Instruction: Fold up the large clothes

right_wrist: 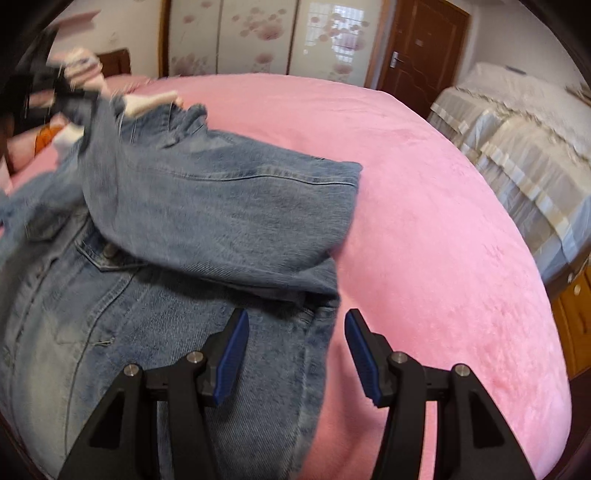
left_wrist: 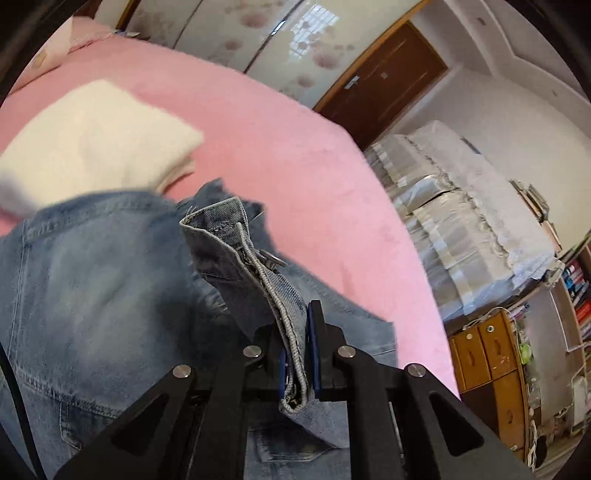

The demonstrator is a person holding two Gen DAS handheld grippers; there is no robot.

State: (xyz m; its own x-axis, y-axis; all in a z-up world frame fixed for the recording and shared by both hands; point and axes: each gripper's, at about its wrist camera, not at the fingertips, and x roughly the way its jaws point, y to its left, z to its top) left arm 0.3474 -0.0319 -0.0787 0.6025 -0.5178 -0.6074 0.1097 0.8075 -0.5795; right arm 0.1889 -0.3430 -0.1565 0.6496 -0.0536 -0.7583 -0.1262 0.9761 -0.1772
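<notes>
1. The denim jacket [right_wrist: 207,236] lies on the pink bed [right_wrist: 443,229], one sleeve folded across its body.
2. The left gripper [left_wrist: 295,354] has its fingers [left_wrist: 316,347] clamped tight on a thick seamed denim edge [left_wrist: 258,280], which stands up between them.
3. The right gripper [right_wrist: 295,354] is empty, fingers roughly half open, hovering over the jacket's near edge with cloth below the left finger and bare bed beyond the right.
4. To fold well, I'd lay the pinched edge flat, keeping it taut, then press down the crease.

faded blue denim jacket [right_wrist: 221,206] on a plain pink bedspread [right_wrist: 424,221], cream folded blanket [left_wrist: 92,140], pink-blossom wardrobe doors [right_wrist: 255,33], blue gripper pads [right_wrist: 231,358].
</notes>
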